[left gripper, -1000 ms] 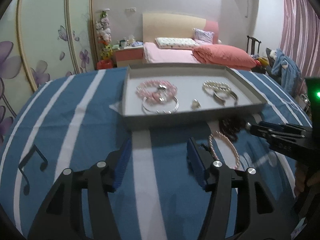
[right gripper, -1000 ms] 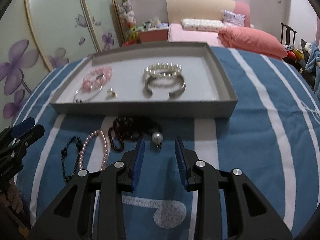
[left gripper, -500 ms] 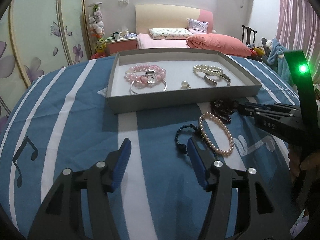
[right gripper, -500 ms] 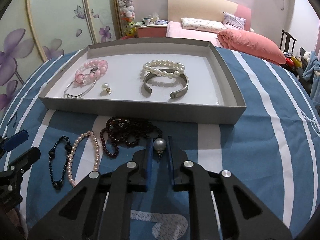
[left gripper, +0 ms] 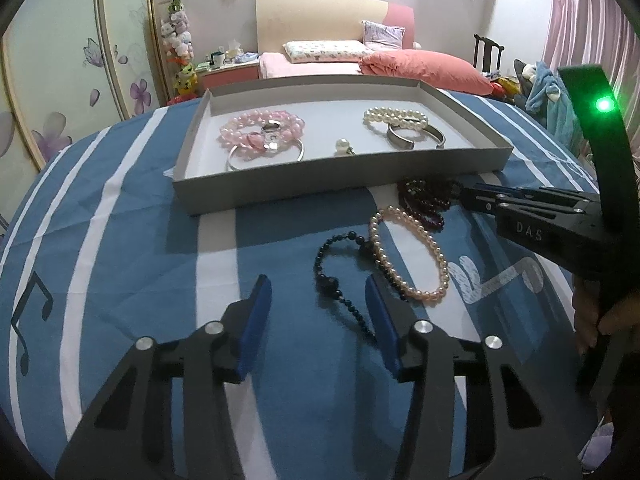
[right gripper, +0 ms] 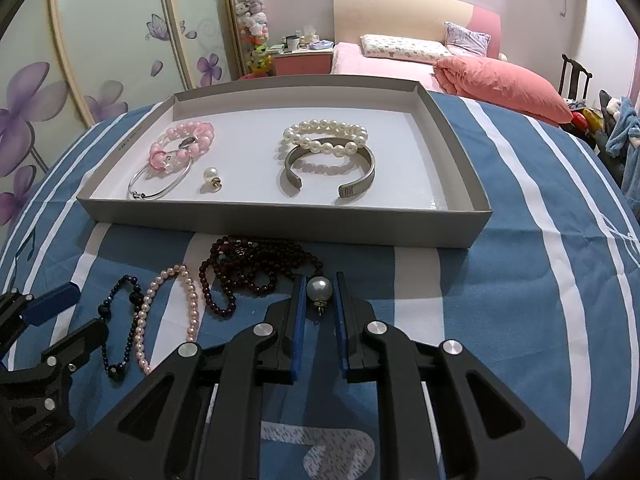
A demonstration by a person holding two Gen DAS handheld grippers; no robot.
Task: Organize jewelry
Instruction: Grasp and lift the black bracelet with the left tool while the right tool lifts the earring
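Observation:
My right gripper [right gripper: 319, 280] is shut on a large pearl pendant [right gripper: 319, 289] that lies on the blue striped cloth, just in front of the grey tray [right gripper: 280, 220]. A dark red bead necklace [right gripper: 248, 268], a pink pearl bracelet [right gripper: 188, 300] and a dark blue bead bracelet [right gripper: 120, 320] lie to its left. My left gripper [left gripper: 316, 284] hangs low over the dark blue bead bracelet [left gripper: 326, 276]. Its jaws are closing with the bracelet between them, near the right pad [left gripper: 384, 324], and neither pad presses on it.
The tray [left gripper: 280, 188] holds pink bead bracelets [left gripper: 262, 130], a silver bangle [left gripper: 240, 160], a small pearl charm [left gripper: 342, 145], a white pearl bracelet [left gripper: 394, 116] and a metal cuff [left gripper: 416, 136]. A hand [left gripper: 608, 312] holds the right gripper [left gripper: 464, 192] at the right.
The right gripper's jaws have shut on the pearl pendant. The left gripper has moved down and right to the dark blue bracelet, and its jaws have narrowed.

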